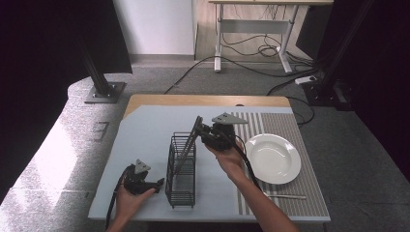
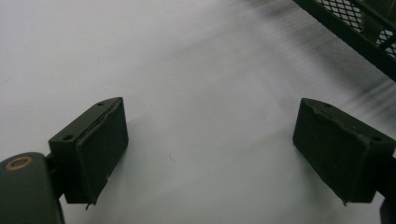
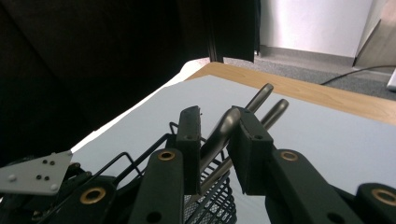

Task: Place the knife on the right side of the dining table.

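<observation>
A black wire basket [image 1: 181,169] stands upright in the middle of the pale table mat. Two metal utensil handles lean out of it toward the far side. My right gripper [image 1: 203,131] hovers over the basket's far end, shut on one metal handle [image 3: 219,133]. The second handle [image 3: 276,111] lies just behind the first, outside the jaws. My left gripper [image 1: 159,183] rests low at the basket's near left, open with nothing between its pads [image 2: 102,140]. A corner of the basket [image 2: 355,32] shows at the top right of the left gripper view.
A white plate [image 1: 272,157] sits on a striped placemat [image 1: 295,125] right of the basket. A metal utensil [image 1: 285,195] lies on the placemat near the table's front edge. Dark frame posts stand beyond the table's far corners.
</observation>
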The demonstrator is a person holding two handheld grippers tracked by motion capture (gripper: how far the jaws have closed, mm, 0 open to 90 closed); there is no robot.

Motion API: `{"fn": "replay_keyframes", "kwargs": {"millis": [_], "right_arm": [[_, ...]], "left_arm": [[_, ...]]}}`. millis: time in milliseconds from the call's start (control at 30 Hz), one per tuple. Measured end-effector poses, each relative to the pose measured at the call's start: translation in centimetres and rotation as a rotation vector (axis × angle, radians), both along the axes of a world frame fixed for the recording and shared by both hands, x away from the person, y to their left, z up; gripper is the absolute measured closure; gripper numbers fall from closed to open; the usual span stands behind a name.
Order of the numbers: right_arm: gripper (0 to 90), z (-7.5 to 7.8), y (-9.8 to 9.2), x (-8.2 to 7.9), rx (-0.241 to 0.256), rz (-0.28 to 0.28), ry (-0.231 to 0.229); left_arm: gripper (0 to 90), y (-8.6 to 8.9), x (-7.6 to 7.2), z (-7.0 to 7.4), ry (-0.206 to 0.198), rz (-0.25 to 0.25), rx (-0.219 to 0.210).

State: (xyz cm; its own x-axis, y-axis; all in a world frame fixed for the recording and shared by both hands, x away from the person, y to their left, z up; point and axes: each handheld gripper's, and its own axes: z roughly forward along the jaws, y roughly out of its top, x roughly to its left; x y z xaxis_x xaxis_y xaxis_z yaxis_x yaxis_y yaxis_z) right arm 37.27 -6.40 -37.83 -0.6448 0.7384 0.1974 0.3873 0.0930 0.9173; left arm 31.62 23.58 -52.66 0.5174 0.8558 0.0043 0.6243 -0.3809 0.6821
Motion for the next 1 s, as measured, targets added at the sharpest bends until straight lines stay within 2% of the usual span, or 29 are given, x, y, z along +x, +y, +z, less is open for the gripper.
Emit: {"fn": "replay_keyframes", "kwargs": {"millis": [100,233,367,700,800,1000], "right_arm": [[74.2,0.2,0.2,-0.2,-0.007,0.005,-0.002],[76.2,0.3,0.0,0.0,0.006,0.016,0.02],[81.2,0.8,-0.2,-0.3,0.095,0.063,0.05],[83.8,2.7,-0.3,-1.6,0.139,0.095,-0.021],[83.9,4.2,-0.8,-2.1,0.141,0.072,-0.088],[83.9,7.8,-2.8,-3.1,0.166,0.061,-0.164]], "left_arm": [[10.0,0.0,0.0,0.0,0.0,0.0,0.0],[10.0,0.0,0.0,0.0,-0.001,0.0,-0.001],[10.0,0.0,0.0,0.0,0.0,0.0,-0.001],[10.0,0.0,0.0,0.0,0.0,0.0,-0.001],[10.0,0.0,0.0,0.0,0.0,0.0,-0.001],[10.0,0.0,0.0,0.0,0.0,0.0,-0.001]]}}
